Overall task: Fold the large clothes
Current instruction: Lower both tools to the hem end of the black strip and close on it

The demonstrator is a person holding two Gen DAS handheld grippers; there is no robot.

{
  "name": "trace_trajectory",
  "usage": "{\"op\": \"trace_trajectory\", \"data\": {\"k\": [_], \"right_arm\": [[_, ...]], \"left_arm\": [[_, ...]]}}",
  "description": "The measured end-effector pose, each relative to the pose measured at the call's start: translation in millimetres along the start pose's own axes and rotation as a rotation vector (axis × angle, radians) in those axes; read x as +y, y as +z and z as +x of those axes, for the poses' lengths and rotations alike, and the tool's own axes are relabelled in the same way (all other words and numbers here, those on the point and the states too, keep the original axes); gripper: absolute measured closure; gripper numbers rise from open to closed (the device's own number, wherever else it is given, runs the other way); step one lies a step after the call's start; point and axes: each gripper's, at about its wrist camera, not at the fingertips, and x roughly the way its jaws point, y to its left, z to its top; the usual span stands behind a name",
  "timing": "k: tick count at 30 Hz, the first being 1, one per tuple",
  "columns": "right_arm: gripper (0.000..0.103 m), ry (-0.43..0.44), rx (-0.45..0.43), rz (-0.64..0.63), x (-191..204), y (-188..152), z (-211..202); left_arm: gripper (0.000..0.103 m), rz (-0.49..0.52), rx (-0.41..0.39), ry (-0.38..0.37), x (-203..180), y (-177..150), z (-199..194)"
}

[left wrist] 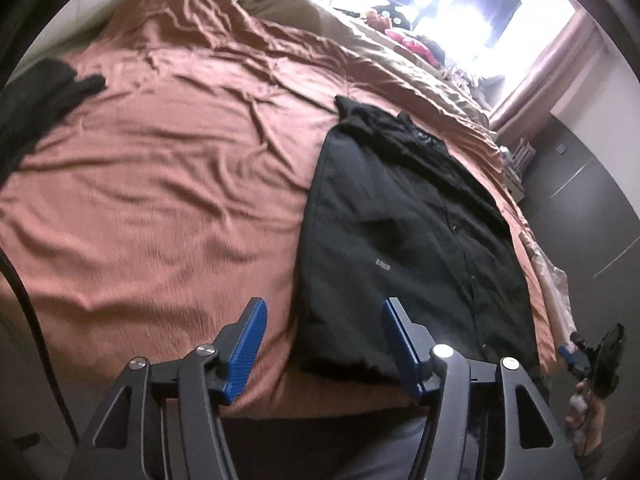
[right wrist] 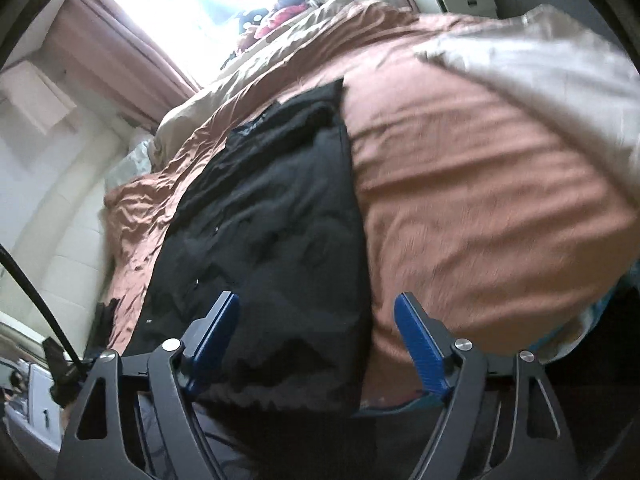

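Nearest to my left camera are the two blue pads of the left hand-held gripper (left wrist: 323, 338), spread wide with nothing between them, hanging just above the near edge of the bed (left wrist: 160, 200). My right hand-held gripper (right wrist: 316, 334) is also released and empty, its pads standing apart over the same near edge.

Between both lies the black jacket (left wrist: 408, 232), already folded into a long narrow strip on the rust-coloured cover. Its long axis runs from the near edge straight away toward the far side, where the window (left wrist: 460, 8) is. The hem end is closest to me and the collar end is farthest.

From the left hand-held gripper the strip lies forward and a little to the right; its near left corner sits between the pads in the picture. From the right one the near right corner falls between the pads, slightly left of centre. So I judge both are about equally near, each to its own hem corner, and the next fold probably brings the hem up toward the collar.

Hard to read: the very bottom of the hem blends into the dark area under the bed edge, and the far end is bunched, so I cannot tell how the hood or collar is tucked. Another dark garment (left wrist: 36, 92) at the left edge is cut off
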Motion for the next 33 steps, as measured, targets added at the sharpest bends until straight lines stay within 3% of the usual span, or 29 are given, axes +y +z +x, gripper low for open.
{"op": "trace_trajectory", "data": {"k": [6,13,18,21,25,30,33], "right_arm": [[0.029,0.068,0.047,0.08,-20,-22,28],[0.029,0.23,0.024,0.224,-44,-43,42],[0.029,0.288,0.005,0.299,-62,-57,47],[0.029,0.388,0.023,0.327,-67,-64,56],[0.029,0.512,-0.049,0.335,-70,-61,53],[0.029,0.449,-0.019,0.339,-69,-54,72],[0.043,0.384,-0.024,0.356,-61,-46,76]], "left_arm": [[0.046,-0.06,0.04,-0.049,14,-14,19],[0.046,-0.152,0.089,-0.128,27,-20,38],[0.046,-0.192,0.096,-0.163,29,-23,46],[0.046,-0.238,0.095,-0.221,32,-21,49],[0.046,-0.315,0.068,-0.354,33,-23,45],[0.046,-0.339,0.074,-0.338,27,-24,49],[0.046,-0.346,0.078,-0.285,22,-25,51]]}}
